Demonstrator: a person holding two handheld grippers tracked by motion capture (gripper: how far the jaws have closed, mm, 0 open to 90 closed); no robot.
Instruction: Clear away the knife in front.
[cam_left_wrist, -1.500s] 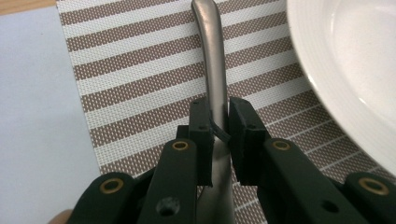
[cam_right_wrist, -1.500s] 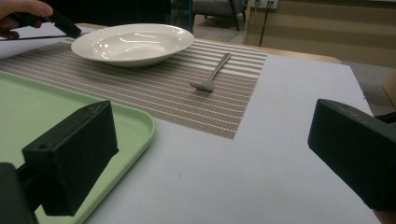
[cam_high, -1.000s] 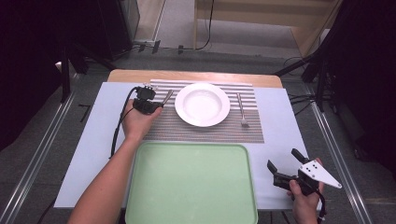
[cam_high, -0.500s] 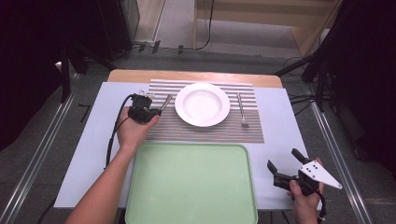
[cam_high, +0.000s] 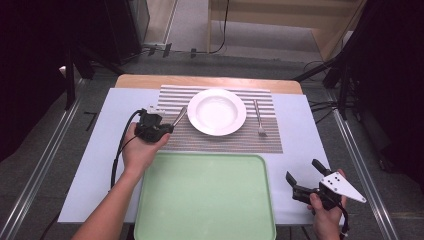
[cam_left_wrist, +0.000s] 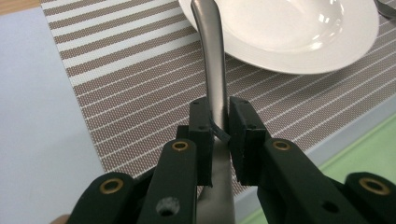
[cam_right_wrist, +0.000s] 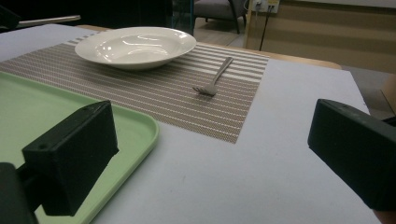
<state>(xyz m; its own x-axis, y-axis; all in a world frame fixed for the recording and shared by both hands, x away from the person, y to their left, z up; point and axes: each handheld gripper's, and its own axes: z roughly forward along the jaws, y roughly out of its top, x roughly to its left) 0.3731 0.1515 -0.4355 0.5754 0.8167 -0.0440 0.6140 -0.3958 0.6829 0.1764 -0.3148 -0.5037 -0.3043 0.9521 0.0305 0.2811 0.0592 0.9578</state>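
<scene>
**Spoon lifted off the mat, tray waiting below**

The table (cam_high: 95, 165) is covered with a pale blue-grey sheet and stands on a grey floor with a dark room around it. In the high view, a striped placemat (cam_high: 220, 140) lies at the far middle of the table, with a white plate (cam_high: 216, 111) on it. A fork (cam_high: 259, 120) lies at 3 o'clock from the plate, tines toward the person. An empty green tray (cam_high: 205, 195) sits just on the near side of the mat, probably as the place where the tableware is to be collected. The left gripper (cam_high: 165, 129) is at 9 o'clock from the plate and holds a spoon (cam_high: 179, 118) that points toward the plate's rim. The right gripper (cam_high: 305, 179) hangs at 3 o'clock from the tray, well apart from the fork.

In the left gripper view, the jaws are clenched on the spoon's handle (cam_left_wrist: 215, 79), one pad on each flat side, and the handle runs up toward the plate (cam_left_wrist: 299, 37). The grip is low on the handle, I think so that the bowl end hangs free for laying it down.

In the right gripper view, the jaws stand wide apart with nothing between them; the fork (cam_right_wrist: 214, 76) lies ahead at 12 o'clock on the mat (cam_right_wrist: 154, 93), which suggests it is the next thing to take.
</scene>
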